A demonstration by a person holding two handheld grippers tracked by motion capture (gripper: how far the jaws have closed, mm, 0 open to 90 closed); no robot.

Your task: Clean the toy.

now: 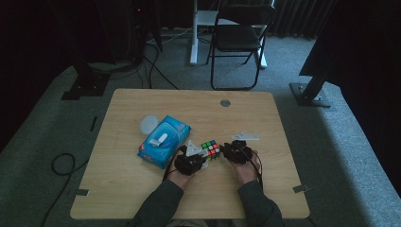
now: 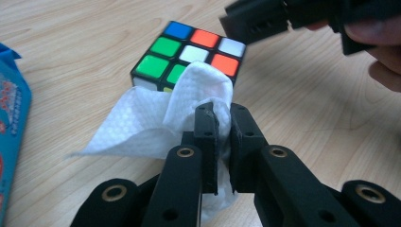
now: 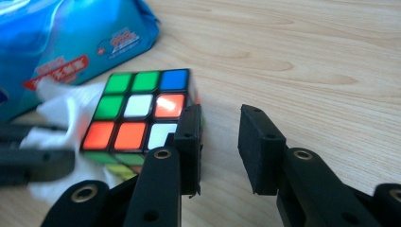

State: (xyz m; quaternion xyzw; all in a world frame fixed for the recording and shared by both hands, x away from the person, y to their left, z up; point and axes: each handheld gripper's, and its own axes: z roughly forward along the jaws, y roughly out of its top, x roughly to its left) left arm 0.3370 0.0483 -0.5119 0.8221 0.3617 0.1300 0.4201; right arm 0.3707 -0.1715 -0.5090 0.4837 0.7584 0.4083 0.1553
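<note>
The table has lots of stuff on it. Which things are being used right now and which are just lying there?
In use:
- puzzle cube
- white wipe, pinched in the left gripper
- right gripper, fingers apart beside the cube

Just lying there:
- blue wipes pack
- white round lid
- folding chair behind the table

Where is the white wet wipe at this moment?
In the left gripper view the wet wipe is pinched in the left claw, draped against the near side of the Rubik's cube on the table.
</note>
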